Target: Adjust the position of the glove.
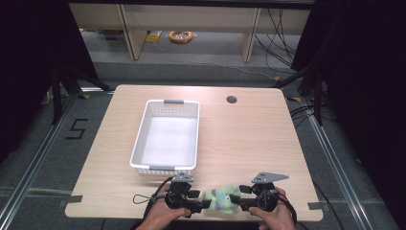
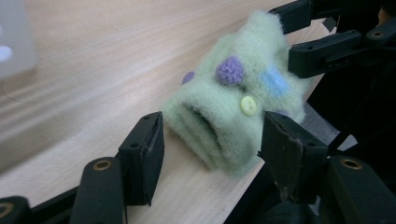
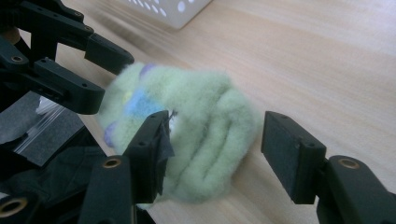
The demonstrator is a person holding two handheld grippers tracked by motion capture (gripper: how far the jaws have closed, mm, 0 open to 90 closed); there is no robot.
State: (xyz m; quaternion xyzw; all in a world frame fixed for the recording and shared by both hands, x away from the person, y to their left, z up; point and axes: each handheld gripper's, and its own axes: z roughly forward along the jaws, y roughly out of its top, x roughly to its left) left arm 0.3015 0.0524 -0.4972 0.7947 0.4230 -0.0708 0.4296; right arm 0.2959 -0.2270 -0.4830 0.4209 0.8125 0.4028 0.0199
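Green felt pouch [image 1: 221,198] lies at the table's [image 1: 249,139] 6 o'clock edge. Left gripper [image 1: 203,205] at its 9 o'clock, right gripper [image 1: 238,204] at 3 o'clock. Both jaw pairs spread, straddling the pouch ends. White basket [image 1: 141,139] sits at 11 o'clock.

Green fuzzy mitten [image 2: 233,107] between the open left tool [image 2: 210,144] jaws, on table [image 2: 93,56].

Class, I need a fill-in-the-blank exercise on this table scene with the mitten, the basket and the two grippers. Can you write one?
1. The fuzzy mitten is pale ____.
2. The white basket holds ____.
3. The mitten lies between the left gripper and the ____ gripper.
4. Both grippers' jaws are ____.

Missing words: green; nothing; right; open
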